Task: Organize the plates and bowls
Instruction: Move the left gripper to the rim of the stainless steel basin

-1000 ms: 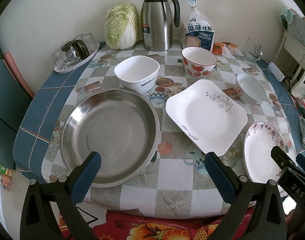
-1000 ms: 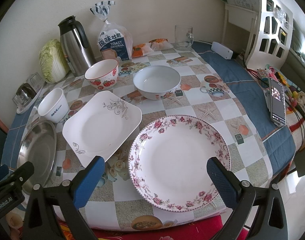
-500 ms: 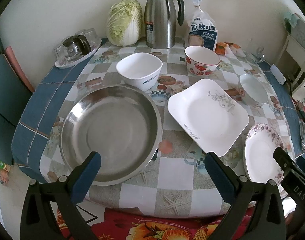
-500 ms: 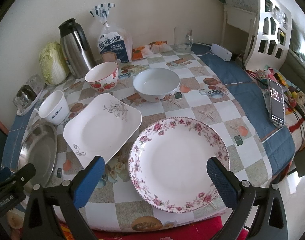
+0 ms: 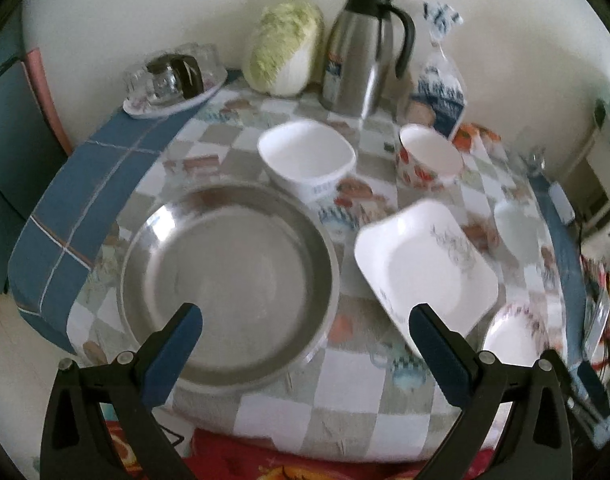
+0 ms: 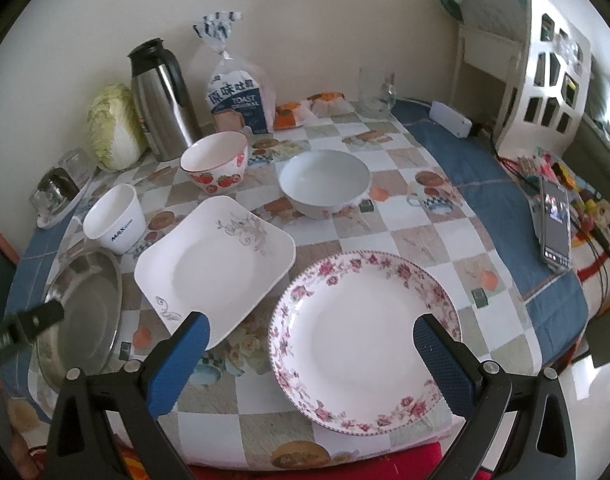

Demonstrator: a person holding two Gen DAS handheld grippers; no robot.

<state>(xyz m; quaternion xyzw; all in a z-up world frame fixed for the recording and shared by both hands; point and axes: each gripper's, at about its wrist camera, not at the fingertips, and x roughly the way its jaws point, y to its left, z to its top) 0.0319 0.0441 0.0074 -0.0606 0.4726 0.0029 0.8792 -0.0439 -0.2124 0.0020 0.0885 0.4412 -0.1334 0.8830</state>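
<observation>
A large steel plate (image 5: 229,280) lies at the near left of the table, and my left gripper (image 5: 305,336) hovers open above its near rim. To its right sits a white square plate (image 5: 425,268) (image 6: 213,260). A floral round plate (image 6: 365,340) lies under my open right gripper (image 6: 311,344), which holds nothing. Behind stand a square white bowl (image 5: 307,160) (image 6: 115,224), a strawberry bowl (image 5: 427,158) (image 6: 217,166) and a plain white bowl (image 6: 325,182).
A steel thermos (image 5: 365,48), a cabbage (image 5: 285,46), a bag of toast (image 6: 237,98) and a tray of glasses (image 5: 173,78) line the back wall. A phone (image 6: 557,220) lies at the right edge. A white shelf (image 6: 545,60) stands at the far right.
The left wrist view has swung left and pulled back, so the dishes sit farther right and blurred. The right gripper has barely moved. Both stay open.
</observation>
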